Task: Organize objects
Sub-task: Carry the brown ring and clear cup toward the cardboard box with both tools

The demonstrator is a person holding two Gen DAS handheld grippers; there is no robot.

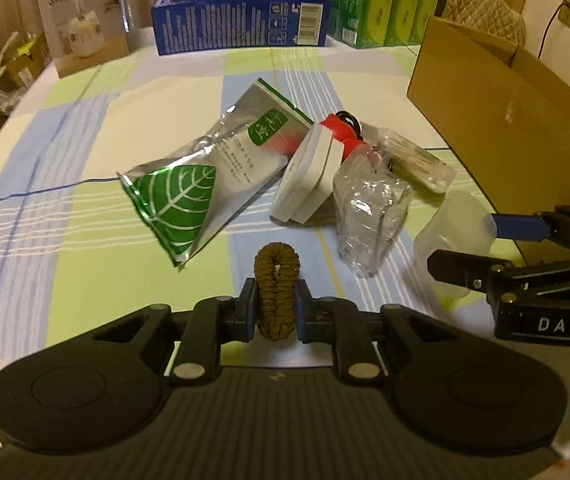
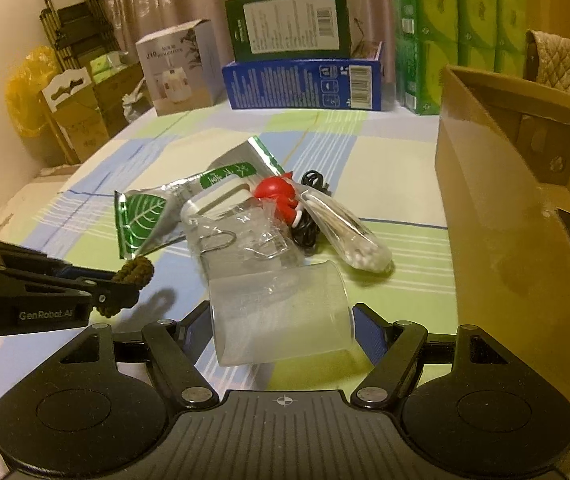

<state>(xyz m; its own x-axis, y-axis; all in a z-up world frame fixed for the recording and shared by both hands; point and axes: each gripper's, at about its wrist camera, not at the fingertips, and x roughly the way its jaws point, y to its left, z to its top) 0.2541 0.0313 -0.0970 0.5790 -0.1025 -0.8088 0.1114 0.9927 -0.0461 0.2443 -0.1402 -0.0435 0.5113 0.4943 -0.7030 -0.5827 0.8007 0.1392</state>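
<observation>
- Left tongs (image 1: 276, 306) are clenched on a brown braided fabric ring (image 1: 276, 280), squeezed upright between the two blue-padded tips above the table with the green, blue and cream checked cloth (image 1: 85, 240); from the right wrist view the same ring (image 2: 131, 276) shows at 9 o'clock.
- At 11 o'clock from the ring lies a silver foil pouch with a green leaf print (image 1: 205, 184), flat on the cloth.
- Touching the pouch's right edge, a white rounded square box (image 1: 309, 180) leans tilted at 12 o'clock.
- Behind the box sit a red plastic figure (image 2: 277, 196) and a coil of black cord (image 2: 307, 236), touching each other.
- Just right of the box lies a crumpled clear plastic wrapper (image 1: 369, 216), and at 1 o'clock a clear bag of cotton swabs (image 2: 349, 236).
- Right tongs (image 2: 283, 326) are grasping a frosted translucent plastic cup (image 2: 281, 316), held on its side with its mouth toward the camera, near the pile.
- At 2 o'clock stands an open brown cardboard box (image 2: 497, 200), near the cup.
</observation>
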